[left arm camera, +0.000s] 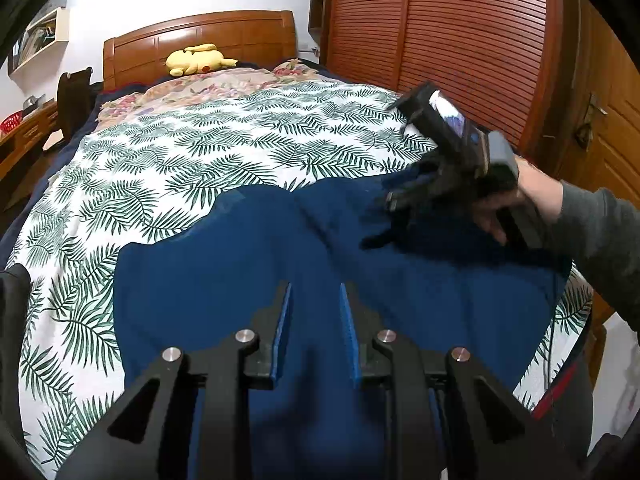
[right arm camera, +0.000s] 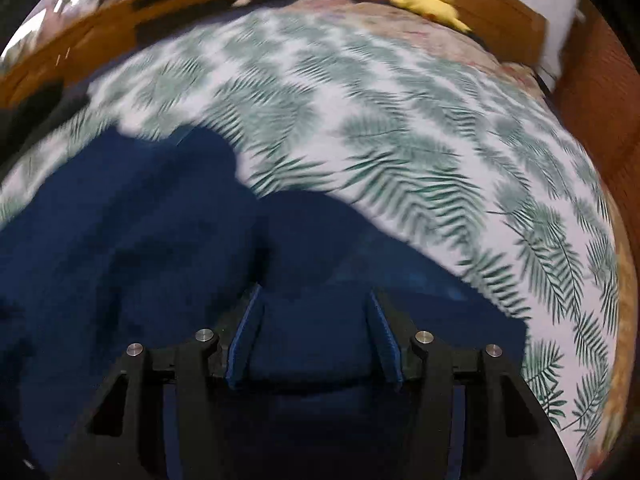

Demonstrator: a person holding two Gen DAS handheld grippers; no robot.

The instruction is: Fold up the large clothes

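- Left wrist view showed your left gripper (left arm camera: 315, 300) with its blue-padded jaws narrow, a slim gap between them and nothing pinched; it hovered low over the dark blue fabric garment (left arm camera: 280, 280), probably waiting to take an edge for the next fold.
- Right wrist view, smeared by motion, showed your right gripper (right arm camera: 316, 308) with jaws roughly half apart and only blue cloth lying under the gap, no pad pressing on it, which reads as a hold given up.
- From the left camera, your right hand (left arm camera: 508, 204) in its grey sleeve carried that gripper above the garment's far right part.
- You had the garment spread flat on the white bedspread with green fern leaves (left arm camera: 200, 152), near the foot of the bed, where flat cloth folds cleanly.
- Well apart, a yellow plush toy (left arm camera: 198, 60) lay by the wooden headboard (left arm camera: 200, 36), clear of your work.
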